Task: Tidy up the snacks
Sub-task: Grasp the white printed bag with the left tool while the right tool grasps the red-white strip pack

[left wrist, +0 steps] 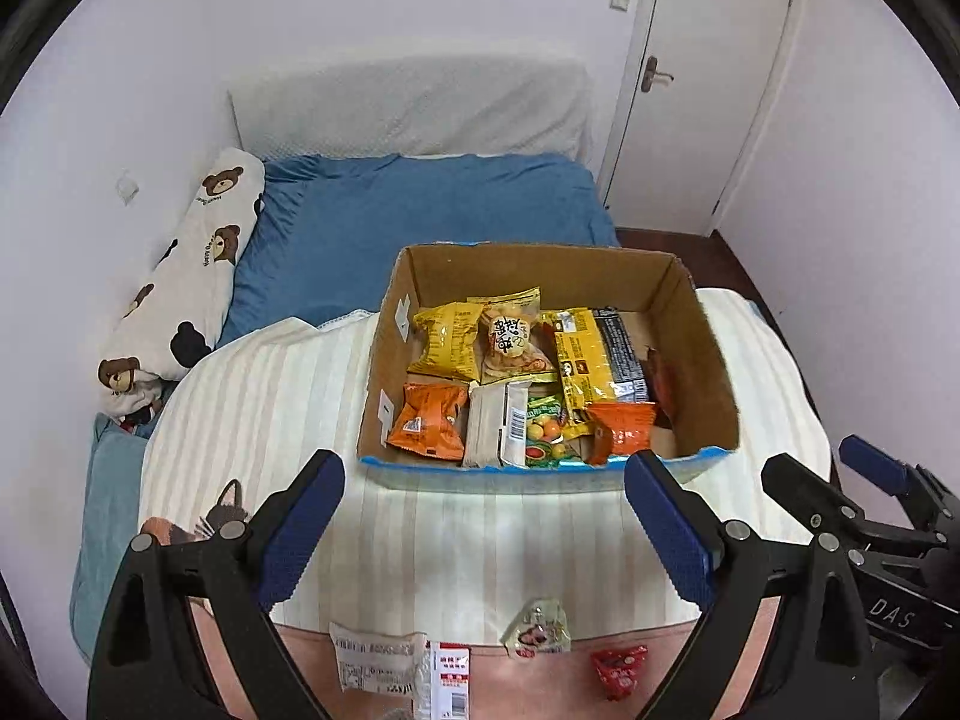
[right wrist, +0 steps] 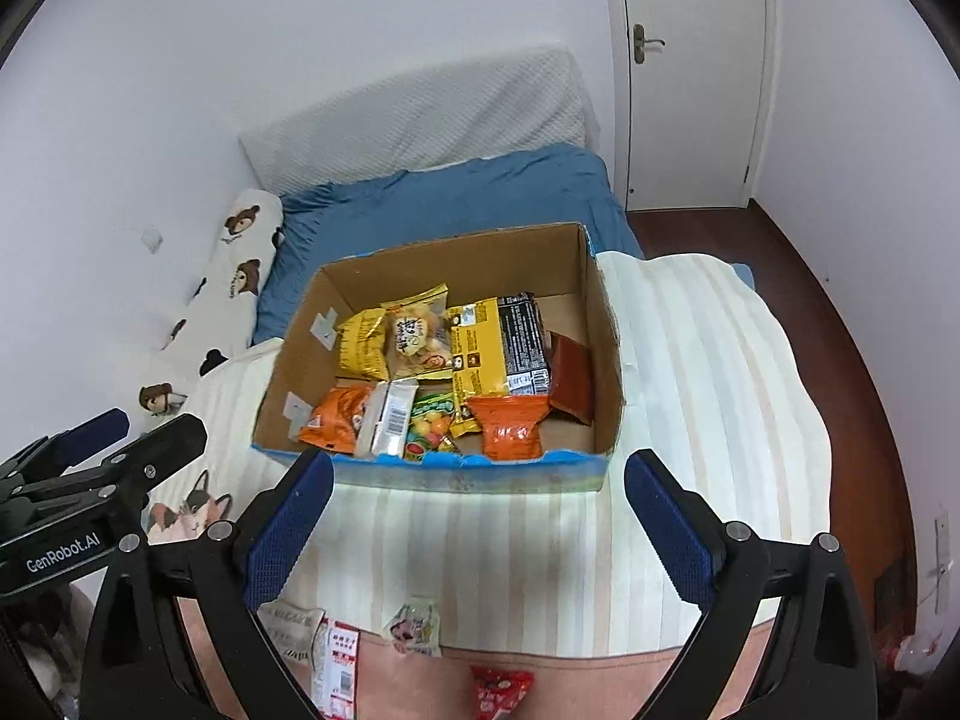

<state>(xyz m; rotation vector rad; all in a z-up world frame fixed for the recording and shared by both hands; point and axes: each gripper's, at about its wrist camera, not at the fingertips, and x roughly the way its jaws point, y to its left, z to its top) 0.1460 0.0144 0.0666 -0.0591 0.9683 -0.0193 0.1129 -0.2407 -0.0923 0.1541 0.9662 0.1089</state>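
Left wrist view: left gripper [left wrist: 485, 525] and right gripper [right wrist: 479, 525] both spread wide, holding nothing. Cardboard box [left wrist: 708, 360] of snacks sits far; small red packet [left wrist: 620, 671] lies loose at near edge. Risk: thin, flat packet on soft bedding could slip the fingers or slide off

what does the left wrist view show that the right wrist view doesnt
Only the left wrist view shows the right gripper from the side, open, and the whole white barcoded packet. Only the right wrist view shows the left gripper from the side, open, and the dark red wooden floor. Both share the open cardboard box of snacks, the small red wrapped candy and the blue bedsheet.
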